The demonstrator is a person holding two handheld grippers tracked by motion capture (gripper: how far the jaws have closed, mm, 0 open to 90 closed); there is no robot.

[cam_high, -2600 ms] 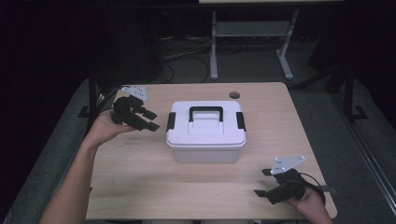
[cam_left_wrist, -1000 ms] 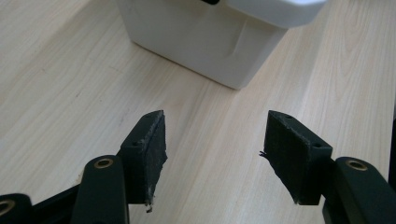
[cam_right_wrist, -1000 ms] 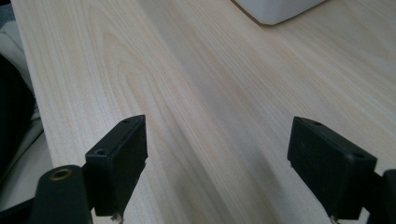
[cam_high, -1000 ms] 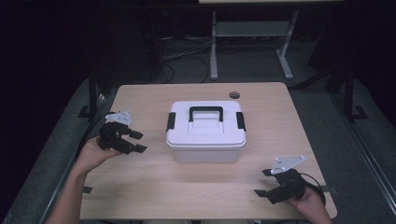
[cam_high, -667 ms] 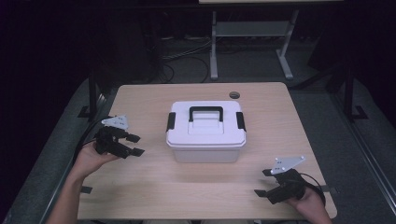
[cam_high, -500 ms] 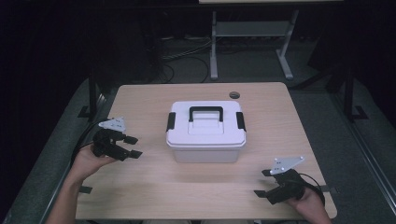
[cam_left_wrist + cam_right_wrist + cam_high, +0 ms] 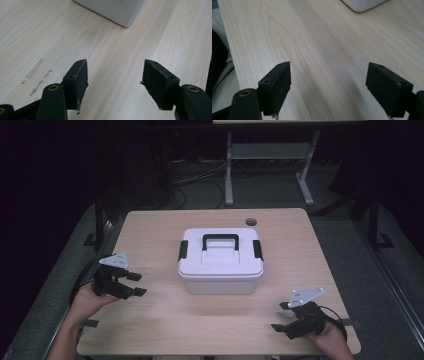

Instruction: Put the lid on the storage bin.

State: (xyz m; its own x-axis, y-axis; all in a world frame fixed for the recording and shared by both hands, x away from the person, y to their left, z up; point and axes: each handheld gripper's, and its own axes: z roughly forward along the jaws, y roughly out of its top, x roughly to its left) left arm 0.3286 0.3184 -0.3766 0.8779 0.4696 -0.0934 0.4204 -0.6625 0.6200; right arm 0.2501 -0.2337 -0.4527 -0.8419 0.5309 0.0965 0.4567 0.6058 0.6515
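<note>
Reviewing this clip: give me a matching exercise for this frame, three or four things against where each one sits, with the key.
Things:
1. white storage box
2. left tool
3. right tool
4. round dark grommet

Places:
A. near right corner of the table, jaws open
B. far edge of the table, behind the box
C. middle of the table, lid on
D. left edge of the table, jaws open

Pairs: 1-C, 2-D, 3-A, 4-B

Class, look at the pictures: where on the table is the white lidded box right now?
In the high view the white box sits mid-table, between the left gripper and right gripper, touching neither.
</note>
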